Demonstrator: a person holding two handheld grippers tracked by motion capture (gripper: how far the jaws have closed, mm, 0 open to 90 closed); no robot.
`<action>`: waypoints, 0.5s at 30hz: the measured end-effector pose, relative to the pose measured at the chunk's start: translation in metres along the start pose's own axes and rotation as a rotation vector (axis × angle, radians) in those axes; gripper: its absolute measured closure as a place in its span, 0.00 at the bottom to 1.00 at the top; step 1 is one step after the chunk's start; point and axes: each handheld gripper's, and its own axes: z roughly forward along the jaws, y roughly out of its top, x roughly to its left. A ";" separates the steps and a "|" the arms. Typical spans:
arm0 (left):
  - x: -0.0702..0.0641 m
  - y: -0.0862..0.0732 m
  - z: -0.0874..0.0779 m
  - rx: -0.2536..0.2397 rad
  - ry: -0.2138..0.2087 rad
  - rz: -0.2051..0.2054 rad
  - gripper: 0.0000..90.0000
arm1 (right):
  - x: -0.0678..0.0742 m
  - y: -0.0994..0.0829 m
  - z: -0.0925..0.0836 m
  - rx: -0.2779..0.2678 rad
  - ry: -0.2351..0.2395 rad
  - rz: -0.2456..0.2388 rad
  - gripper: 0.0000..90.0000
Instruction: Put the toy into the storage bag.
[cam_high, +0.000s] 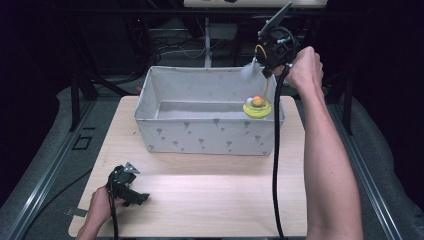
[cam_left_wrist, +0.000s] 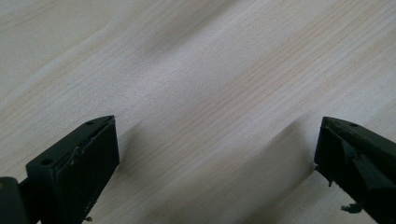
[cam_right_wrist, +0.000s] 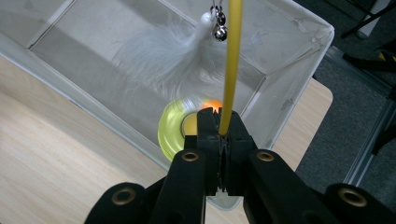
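A cat toy hangs from my right gripper (cam_high: 267, 65), whose jaws are shut on its thin yellow stem (cam_right_wrist: 232, 56). A white feather (cam_right_wrist: 163, 60) and small bells (cam_right_wrist: 219, 31) dangle from the stem's top. The toy's round yellow base (cam_high: 257, 107), with an orange ball on it, hangs just over the near right corner of a grey fabric bin (cam_high: 200, 135). In the right gripper view the base (cam_right_wrist: 173, 130) shows behind the right gripper (cam_right_wrist: 219, 119). My left gripper (cam_high: 137, 197) rests low over the table's near left part, open, with bare wood between its fingers (cam_left_wrist: 74, 163).
The bin (cam_right_wrist: 299, 70) stands at the back of the light wooden table (cam_high: 210, 190), and its floor looks bare. A black cable (cam_high: 275, 165) trails from the right gripper across the table's right side. Dark floor and metal rails surround the table.
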 end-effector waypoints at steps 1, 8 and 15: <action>0.000 0.000 0.000 0.000 0.000 0.000 0.00 | 0.000 0.000 0.002 -0.002 0.004 0.004 0.98; 0.000 0.000 0.000 0.000 -0.002 0.002 0.00 | -0.003 -0.003 0.017 0.010 0.013 0.013 0.98; 0.000 0.000 0.000 -0.001 -0.001 -0.001 0.00 | -0.006 -0.008 0.029 0.026 0.024 0.023 0.98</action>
